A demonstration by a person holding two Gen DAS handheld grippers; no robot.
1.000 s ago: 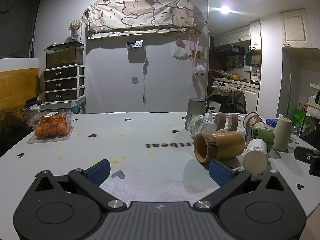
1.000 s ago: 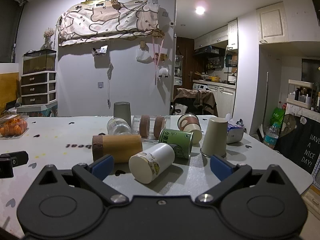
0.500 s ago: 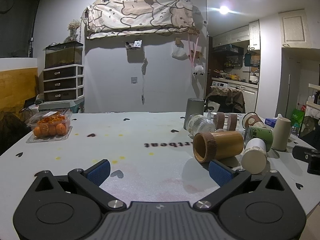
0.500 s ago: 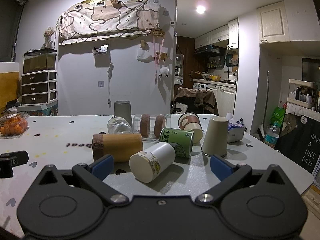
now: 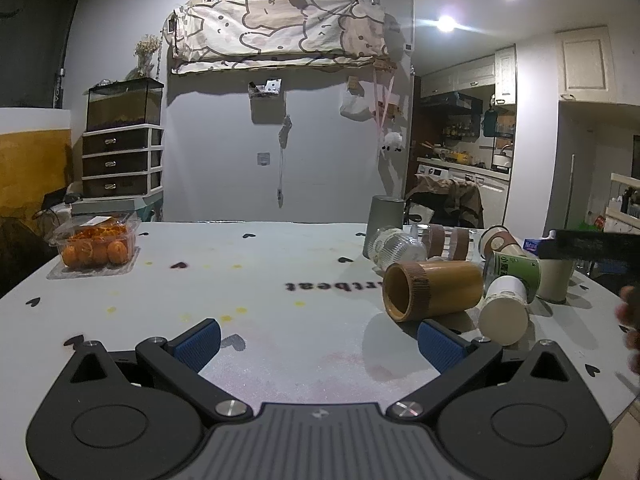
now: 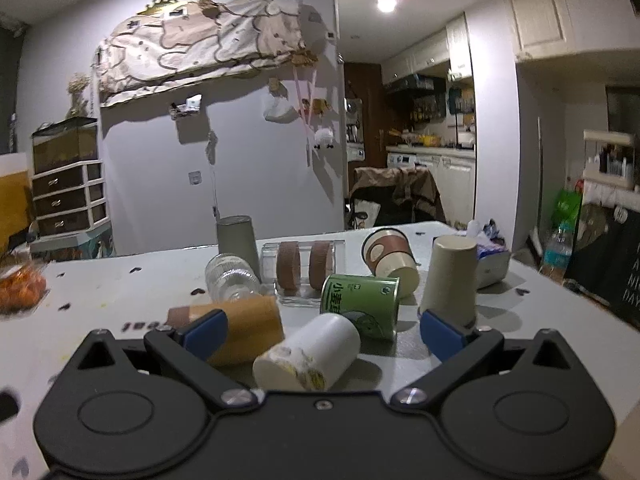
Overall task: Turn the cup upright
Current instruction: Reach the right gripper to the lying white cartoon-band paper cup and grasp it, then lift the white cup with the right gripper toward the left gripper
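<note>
Seven cups (image 6: 308,354) in all, perhaps, one glass jar (image 6: 232,280), one orange punnet (image 5: 96,240).

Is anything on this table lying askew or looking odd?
Yes. Most cups lie on their sides: the bamboo cup, white cup and green cup. The beige cup and grey cup stand upside down.

A white table (image 5: 260,280) with small black hearts carries a box of oranges (image 5: 96,246) at far left. At right, a cluster of cups: bamboo cup (image 5: 434,290), white cup (image 6: 310,352) and green cup (image 6: 360,306) lie sideways; grey cup (image 6: 238,238) and beige cup (image 6: 452,280) stand inverted.
</note>
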